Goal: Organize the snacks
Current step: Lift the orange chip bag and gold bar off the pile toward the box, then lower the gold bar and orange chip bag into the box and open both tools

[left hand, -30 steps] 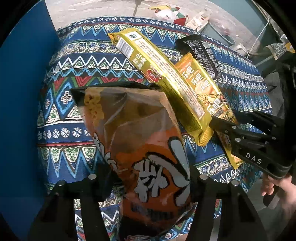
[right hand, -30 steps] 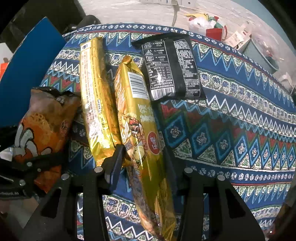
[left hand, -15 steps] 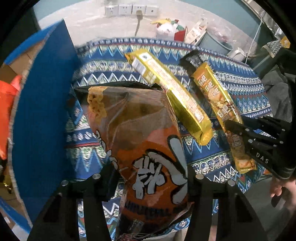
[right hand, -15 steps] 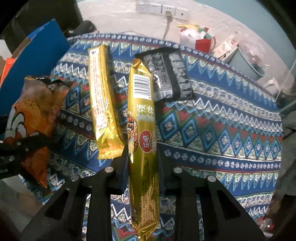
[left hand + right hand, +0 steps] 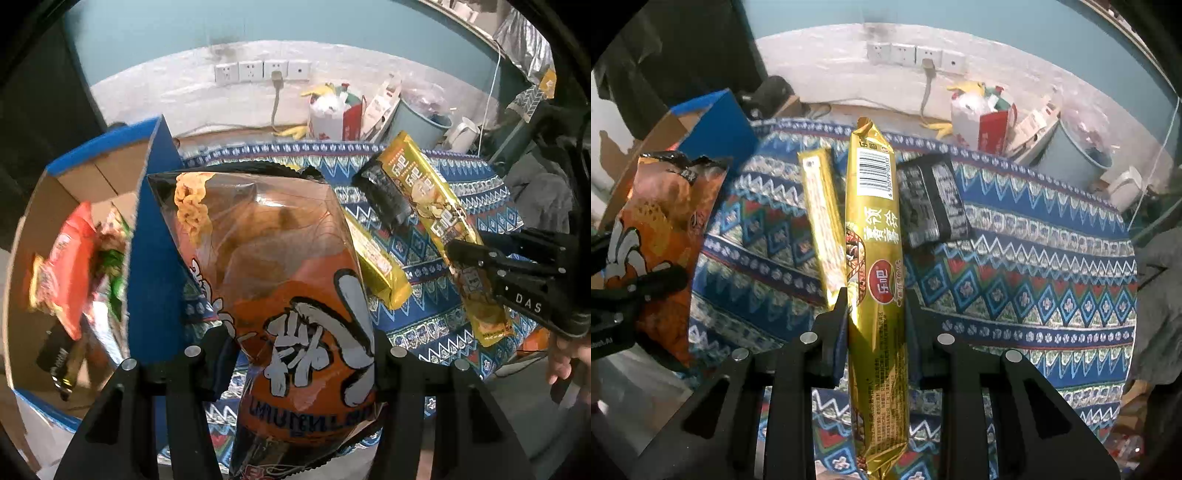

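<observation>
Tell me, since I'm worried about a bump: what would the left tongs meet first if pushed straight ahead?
Probably the blue cardboard box's wall. The left tongs, shut on the orange crinkly snack bag, point at the patterned cloth by that wall, and the bag's top would likely touch first. Depth is unclear.

Light: dim, even, indoor.
Glare: sheen on gold packet (image 5: pixel 875 258).
Blur: carton contents (image 5: pixel 70 266).
Edges: fisheye-bent, black vignette.

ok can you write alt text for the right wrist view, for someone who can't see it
The right gripper jaws are closed on a long gold snack pack, held lifted over a blue patterned tablecloth. A slimmer gold pack and a black packet lie on the cloth behind it. At left, the left gripper holds an orange snack bag near a blue cardboard box.
</observation>
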### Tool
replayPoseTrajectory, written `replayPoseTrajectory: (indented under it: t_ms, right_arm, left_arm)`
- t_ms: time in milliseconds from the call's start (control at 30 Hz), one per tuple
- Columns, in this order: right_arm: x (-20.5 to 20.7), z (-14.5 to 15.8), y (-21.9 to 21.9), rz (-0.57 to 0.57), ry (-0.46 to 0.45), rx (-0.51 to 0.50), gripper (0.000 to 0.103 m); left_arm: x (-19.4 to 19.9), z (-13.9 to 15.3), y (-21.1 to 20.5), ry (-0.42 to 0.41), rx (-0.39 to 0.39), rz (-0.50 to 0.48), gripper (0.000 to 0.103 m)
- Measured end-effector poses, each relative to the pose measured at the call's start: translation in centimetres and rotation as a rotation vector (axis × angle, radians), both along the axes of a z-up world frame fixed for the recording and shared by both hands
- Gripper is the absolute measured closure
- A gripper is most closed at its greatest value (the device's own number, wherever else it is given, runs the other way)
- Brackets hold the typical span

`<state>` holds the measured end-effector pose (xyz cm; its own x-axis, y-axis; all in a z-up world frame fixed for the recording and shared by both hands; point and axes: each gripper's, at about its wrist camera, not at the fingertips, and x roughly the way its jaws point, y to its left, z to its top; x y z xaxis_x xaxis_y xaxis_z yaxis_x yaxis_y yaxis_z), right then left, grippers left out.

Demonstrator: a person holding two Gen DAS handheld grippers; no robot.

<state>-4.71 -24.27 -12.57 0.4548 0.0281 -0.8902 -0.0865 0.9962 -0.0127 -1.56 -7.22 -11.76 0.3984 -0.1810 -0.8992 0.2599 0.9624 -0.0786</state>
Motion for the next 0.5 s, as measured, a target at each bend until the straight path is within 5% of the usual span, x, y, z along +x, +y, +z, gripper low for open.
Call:
replayPoseTrajectory:
  t_ms: [500]
  right_arm:
    - [1.8,4.6,3.6,0.044,-0.079,0.076,0.078]
  left_arm:
    - [0.0,3.6,2.0,-0.102,-0.001,-0.005,0.047]
